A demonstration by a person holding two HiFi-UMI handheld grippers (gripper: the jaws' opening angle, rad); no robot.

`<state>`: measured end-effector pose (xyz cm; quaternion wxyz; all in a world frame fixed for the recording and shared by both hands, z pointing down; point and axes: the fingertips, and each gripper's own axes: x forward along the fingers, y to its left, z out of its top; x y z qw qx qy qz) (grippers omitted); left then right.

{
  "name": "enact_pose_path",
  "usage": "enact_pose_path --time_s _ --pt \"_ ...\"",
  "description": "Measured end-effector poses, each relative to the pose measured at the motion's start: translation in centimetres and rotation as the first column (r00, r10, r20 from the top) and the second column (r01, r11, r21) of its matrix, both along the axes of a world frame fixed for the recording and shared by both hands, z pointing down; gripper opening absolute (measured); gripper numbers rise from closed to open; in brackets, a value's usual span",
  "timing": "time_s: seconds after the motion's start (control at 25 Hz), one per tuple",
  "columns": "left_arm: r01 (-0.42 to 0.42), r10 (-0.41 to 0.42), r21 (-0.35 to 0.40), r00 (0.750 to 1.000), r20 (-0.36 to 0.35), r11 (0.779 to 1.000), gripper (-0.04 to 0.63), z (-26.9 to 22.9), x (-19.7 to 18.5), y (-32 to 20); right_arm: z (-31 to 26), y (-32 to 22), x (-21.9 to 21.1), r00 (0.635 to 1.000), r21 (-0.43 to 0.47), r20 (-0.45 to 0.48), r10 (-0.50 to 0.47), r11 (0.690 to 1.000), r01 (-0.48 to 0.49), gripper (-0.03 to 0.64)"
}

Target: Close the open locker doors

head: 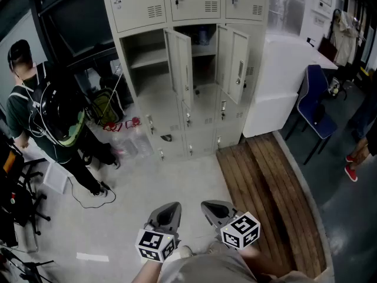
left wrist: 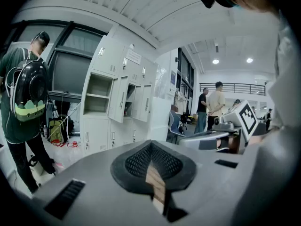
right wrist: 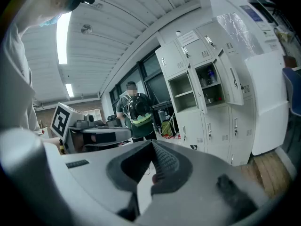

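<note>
A bank of pale grey lockers [head: 177, 7] stands ahead. Two doors hang open: a left door [head: 179, 69] and a right door [head: 235, 61]. Beside them gape a left compartment [head: 147, 55] and a middle compartment [head: 203, 46] with a small thing on its shelf. The same open doors [right wrist: 225, 79] show in the right gripper view, and far off as the lockers [left wrist: 117, 98] in the left gripper view. My left gripper [head: 168, 214] [left wrist: 151, 145] and right gripper [head: 215, 210] [right wrist: 152, 144] are held low by my body, far from the lockers, both shut and holding nothing.
A person with a black backpack [head: 53, 117] stands left of the lockers, with bags [head: 106, 108] on the floor. A white cabinet [head: 277, 81] adjoins the lockers on the right. A wooden platform [head: 265, 187], a blue chair [head: 315, 102] and another person's foot [head: 351, 173] lie to the right.
</note>
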<state>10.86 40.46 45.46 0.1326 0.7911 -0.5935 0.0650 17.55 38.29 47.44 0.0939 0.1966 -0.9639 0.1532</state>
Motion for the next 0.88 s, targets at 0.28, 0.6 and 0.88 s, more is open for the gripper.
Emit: enact_pose_path --time_s 0.28,0.6,0.88 --pt "-0.004 0.004 -0.009 1.0 -0.001 1.0 0.014 0.1 -0.1 -0.6 0.1 -0.6 -0.2 1.0 0.011 -0.011 -0.009 1.0 0.009 0.027" --pt "0.01 -0.01 -0.009 1.0 -0.004 1.0 0.014 0.1 -0.3 -0.6 0.1 -0.9 -0.3 1.0 -0.017 0.011 -0.011 1.0 0.012 0.028" --pt "0.007 -0.007 -0.017 1.0 -0.003 1.0 0.014 0.2 0.3 -0.8 -0.1 -1.3 0.2 0.999 -0.035 0.042 0.001 0.999 0.0 0.028"
